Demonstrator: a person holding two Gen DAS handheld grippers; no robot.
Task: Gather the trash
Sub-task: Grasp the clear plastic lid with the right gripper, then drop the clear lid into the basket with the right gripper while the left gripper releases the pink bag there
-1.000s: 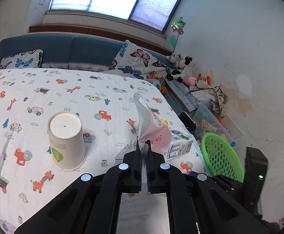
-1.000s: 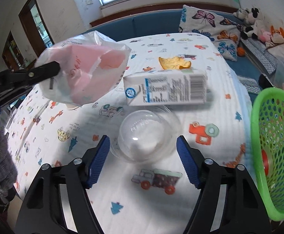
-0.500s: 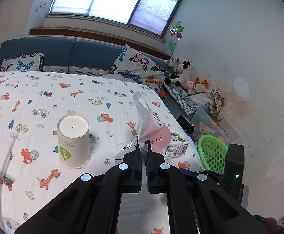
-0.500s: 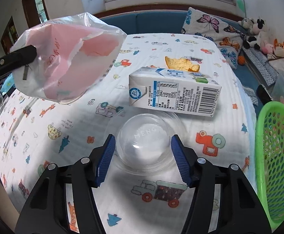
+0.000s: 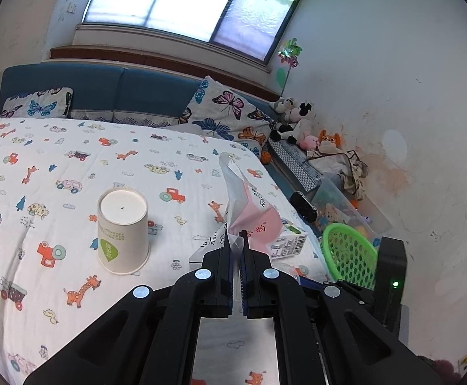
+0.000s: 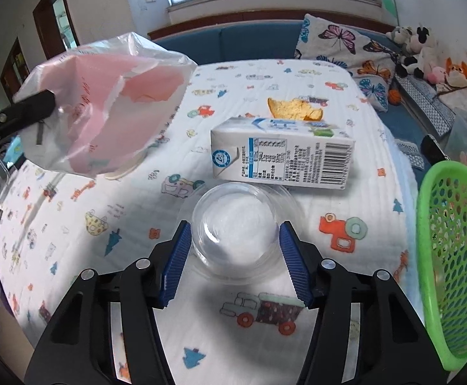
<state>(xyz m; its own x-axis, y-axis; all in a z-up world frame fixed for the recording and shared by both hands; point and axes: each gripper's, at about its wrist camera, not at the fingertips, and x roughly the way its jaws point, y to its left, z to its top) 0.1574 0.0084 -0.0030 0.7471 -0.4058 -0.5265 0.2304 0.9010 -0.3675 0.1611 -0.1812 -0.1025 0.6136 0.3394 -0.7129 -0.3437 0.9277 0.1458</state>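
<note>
Right gripper first: its jaws are closing around the clear plastic dome lid, which lies on the printed bedspread just in front of the milk carton; contact by the blue pads cannot yet be confirmed. The left gripper is seen clamped on the pink-and-clear plastic bag, held open in the air. A green mesh basket is seen at the bed's edge. The lid is judged light, thin, slippery and easily crushed, so it should be taken gently across the dome's walls.
</note>
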